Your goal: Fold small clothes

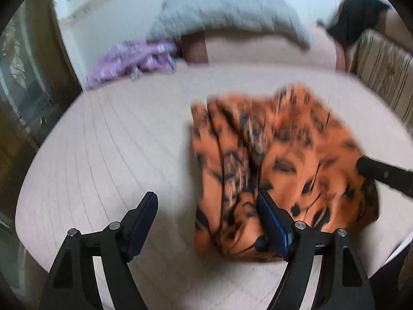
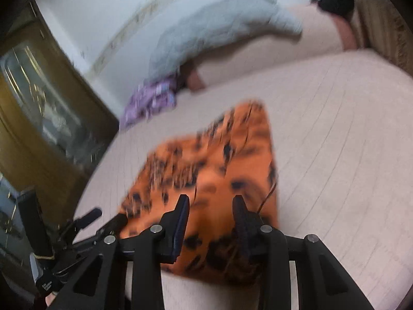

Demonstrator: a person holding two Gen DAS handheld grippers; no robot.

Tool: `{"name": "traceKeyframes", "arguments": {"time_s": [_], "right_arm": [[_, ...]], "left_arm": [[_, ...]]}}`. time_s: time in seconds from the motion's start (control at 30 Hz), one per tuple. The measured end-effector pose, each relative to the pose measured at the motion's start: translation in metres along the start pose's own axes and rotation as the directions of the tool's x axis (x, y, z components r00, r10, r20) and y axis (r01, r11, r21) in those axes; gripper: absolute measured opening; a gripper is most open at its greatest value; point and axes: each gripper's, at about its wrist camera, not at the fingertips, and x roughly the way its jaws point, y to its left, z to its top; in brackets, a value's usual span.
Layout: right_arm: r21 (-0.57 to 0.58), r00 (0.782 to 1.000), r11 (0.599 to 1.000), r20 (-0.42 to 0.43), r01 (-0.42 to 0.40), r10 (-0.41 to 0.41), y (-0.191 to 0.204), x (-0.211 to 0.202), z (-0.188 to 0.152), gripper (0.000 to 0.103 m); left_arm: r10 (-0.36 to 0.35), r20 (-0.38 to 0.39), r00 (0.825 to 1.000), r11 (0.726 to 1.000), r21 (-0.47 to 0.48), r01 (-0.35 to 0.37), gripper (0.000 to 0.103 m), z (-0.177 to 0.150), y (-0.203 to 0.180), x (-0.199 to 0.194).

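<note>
Garment: orange black-patterned cloth (image 1: 284, 160) lies bunched on pale bed surface (image 1: 116, 142), partly folded at best.
Left gripper (image 1: 206, 222): your jaws gape wide, right finger over cloth edge, gripping nothing.
Right gripper (image 2: 210, 222): jaws apart above cloth, empty.
Remaining: purple garment (image 1: 134, 62) waits unfolded, well apart; your orange fold looks unfinished.

No legible text anywhere.

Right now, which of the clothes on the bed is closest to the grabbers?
The orange garment with black spots, lying right under both grippers. The purple garment sits far off at the bed's edge, and the black one is farther back.
</note>
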Motion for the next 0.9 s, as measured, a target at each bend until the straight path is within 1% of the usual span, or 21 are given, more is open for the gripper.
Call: {"name": "traceKeyframes", "arguments": {"time_s": [0.03, 0.07, 0.1, 0.13, 0.2, 0.27, 0.33, 0.4, 0.47, 0.53, 0.6, 0.63, 0.67, 0.7, 0.73, 0.83, 0.9], "right_arm": [[-0.013, 0.998, 1.000, -0.067, 0.011, -0.012, 0.001, 0.014, -0.004, 0.038], [-0.032, 0.994, 0.999, -0.104, 0.026, -0.029, 0.003, 0.023, -0.008, 0.038], [-0.051, 0.994, 0.998, -0.105, 0.039, -0.044, 0.006, 0.025, -0.009, 0.036], [-0.070, 0.994, 0.997, -0.098, 0.045, -0.052, 0.009, 0.025, -0.008, 0.036], [-0.057, 0.995, 0.998, -0.096, 0.025, -0.031, 0.010, 0.022, -0.003, 0.036], [-0.022, 0.999, 1.000, -0.051, 0.004, -0.006, 0.006, 0.016, 0.007, 0.036], [-0.014, 1.000, 1.000, -0.002, -0.001, 0.001, 0.006, 0.011, 0.018, 0.036], [-0.016, 0.999, 1.000, 0.041, 0.004, -0.003, 0.007, 0.011, 0.033, 0.036], [-0.001, 0.998, 1.000, 0.058, 0.018, -0.018, 0.005, 0.019, 0.052, 0.036], [0.051, 0.999, 0.999, 0.039, 0.011, -0.013, -0.007, 0.033, 0.062, 0.036], [0.125, 1.000, 0.992, -0.025, 0.017, -0.014, -0.021, 0.060, 0.067, 0.037], [0.148, 0.998, 0.989, -0.056, 0.016, -0.008, -0.026, 0.071, 0.066, 0.037], [0.163, 0.997, 0.986, -0.082, 0.024, -0.011, -0.030, 0.081, 0.066, 0.037], [0.166, 0.996, 0.985, -0.087, 0.037, -0.023, -0.031, 0.087, 0.065, 0.037], [0.161, 0.997, 0.986, -0.079, 0.039, -0.027, -0.029, 0.087, 0.065, 0.037], [0.129, 0.998, 0.991, -0.051, 0.026, -0.020, -0.020, 0.074, 0.065, 0.037], [0.094, 0.999, 0.995, -0.032, 0.028, -0.025, -0.013, 0.060, 0.060, 0.040]], "left_arm": [[0.009, -0.033, 0.999, 1.000, 0.016, -0.008, 0.080, -0.002, -0.002, 0.009], [0.008, -0.055, 0.998, 1.000, 0.025, -0.007, 0.080, -0.003, -0.002, 0.014], [-0.004, -0.057, 0.998, 1.000, 0.017, 0.005, 0.080, -0.001, 0.000, 0.014], [-0.026, -0.064, 0.998, 1.000, 0.000, 0.026, 0.080, 0.003, 0.004, 0.013], [-0.062, -0.077, 0.995, 0.998, -0.037, 0.059, 0.080, 0.009, 0.013, 0.014], [-0.088, -0.068, 0.994, 0.993, -0.081, 0.082, 0.080, 0.021, 0.023, 0.011], [-0.095, -0.042, 0.995, 0.991, -0.102, 0.090, 0.080, 0.032, 0.027, 0.008], [-0.075, -0.024, 0.997, 0.992, -0.100, 0.073, 0.080, 0.053, 0.027, 0.011], [-0.042, -0.028, 0.999, 0.996, -0.084, 0.039, 0.080, 0.074, 0.023, 0.022], [-0.020, -0.055, 0.998, 0.998, -0.059, 0.017, 0.080, 0.092, 0.014, 0.041], [-0.003, -0.117, 0.993, 0.999, -0.037, -0.001, 0.080, 0.100, 0.006, 0.064], [0.003, -0.141, 0.990, 1.000, -0.031, -0.007, 0.080, 0.101, 0.003, 0.073], [0.012, -0.188, 0.982, 1.000, -0.017, -0.016, 0.080, 0.099, -0.001, 0.087], [0.017, -0.211, 0.977, 1.000, -0.014, -0.020, 0.080, 0.097, -0.002, 0.094], [0.014, -0.214, 0.977, 1.000, -0.019, -0.019, 0.080, 0.096, 0.000, 0.096], [-0.015, -0.180, 0.983, 0.999, -0.047, 0.006, 0.080, 0.088, 0.008, 0.079], [-0.005, -0.152, 0.988, 0.998, -0.063, -0.004, 0.080, 0.078, 0.014, 0.061]]}}
